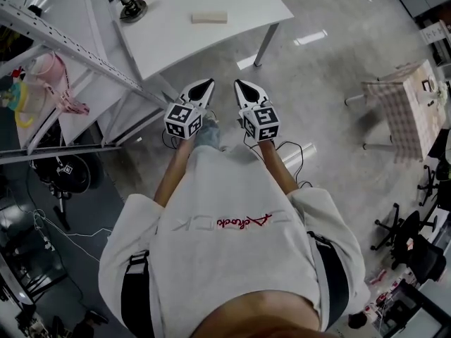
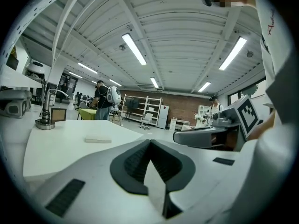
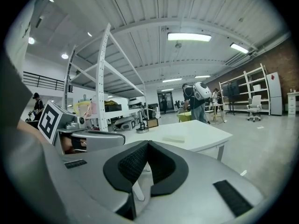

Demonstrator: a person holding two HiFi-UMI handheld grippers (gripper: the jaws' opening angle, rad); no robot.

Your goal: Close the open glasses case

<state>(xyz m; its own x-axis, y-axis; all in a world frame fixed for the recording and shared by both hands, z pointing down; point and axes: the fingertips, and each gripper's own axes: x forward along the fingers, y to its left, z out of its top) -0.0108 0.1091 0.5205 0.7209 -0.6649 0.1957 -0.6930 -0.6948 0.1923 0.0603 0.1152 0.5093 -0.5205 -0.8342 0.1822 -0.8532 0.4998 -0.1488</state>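
A pale, flat glasses case (image 1: 209, 17) lies on the white table (image 1: 239, 5) ahead of me, well beyond both grippers. It also shows in the left gripper view (image 2: 98, 140) and the right gripper view (image 3: 174, 138); from here I cannot tell how its lid stands. My left gripper (image 1: 209, 83) and right gripper (image 1: 237, 83) are held side by side over the floor, pointing at the table. Both have their jaws together with nothing between them, as each gripper view shows (image 2: 150, 141) (image 3: 147, 143).
A white metal shelf rack (image 1: 63, 44) with pink and yellow items stands to the left of the table. A small stand device (image 1: 130, 5) sits at the table's left end. A checked-cloth table (image 1: 405, 111) and chairs are at the right. Cables trail on the floor.
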